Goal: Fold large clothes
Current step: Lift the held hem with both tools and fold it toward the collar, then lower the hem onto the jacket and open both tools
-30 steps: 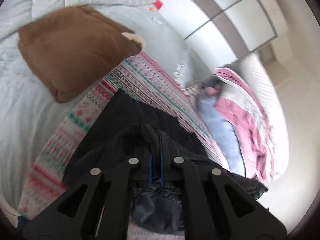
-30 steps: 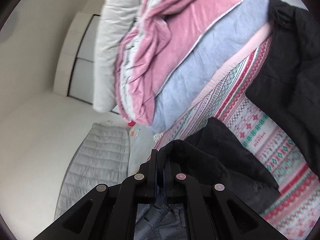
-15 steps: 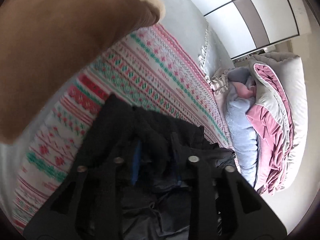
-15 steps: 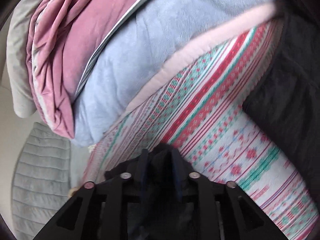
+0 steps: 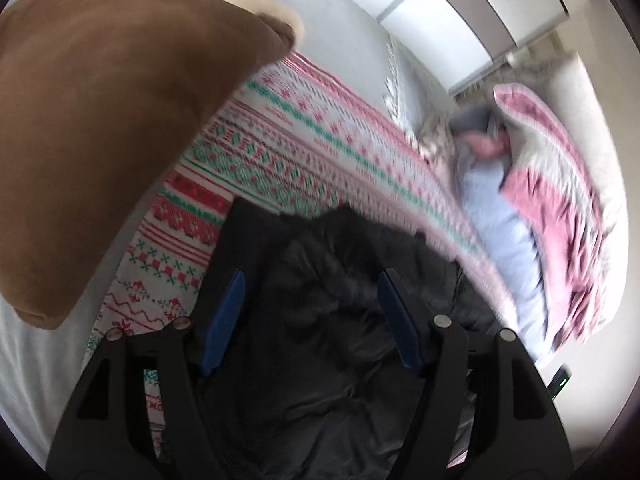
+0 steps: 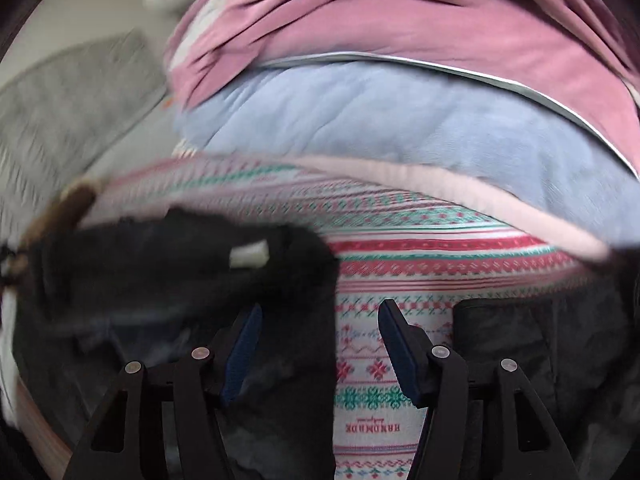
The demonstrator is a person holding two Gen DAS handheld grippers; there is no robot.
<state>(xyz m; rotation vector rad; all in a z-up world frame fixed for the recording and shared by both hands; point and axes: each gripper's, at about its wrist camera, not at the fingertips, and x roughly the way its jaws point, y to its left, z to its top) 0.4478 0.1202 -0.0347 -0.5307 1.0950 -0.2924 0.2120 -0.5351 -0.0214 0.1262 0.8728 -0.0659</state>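
A: On the bed, over the patterned blanket [image 5: 304, 152], the black jacket [image 5: 340, 320] is lying, and both tools are letting it go. The left hand-held gripper [image 5: 308, 304] is opening its jaws, and the dark cloth is still sitting between them but the blue pads [image 5: 222, 320] are not pressing it.

B: And the right hand-held gripper [image 6: 318, 344]?

A: Its jaws are opening too. Between them I am seeing mostly the blanket; the jacket's folded part [image 6: 180, 280] is lying at about nine o'clock from it, and another dark part at three o'clock.

B: So the fold is being laid down now?

A: I am judging so. To do it well, the person should be opening both pairs of jaws fully before lifting, so that no pad is dragging the cloth back and undoing the fold.

B: Anything in the way?

A: The brown cushion [image 5: 112, 128] is resting at ten o'clock in the left view, near the jacket but apart. The pink and blue bedding [image 6: 400, 100] is piling at twelve o'clock in the right view. The picture is blurred, so I cannot tell how neat the edges are.
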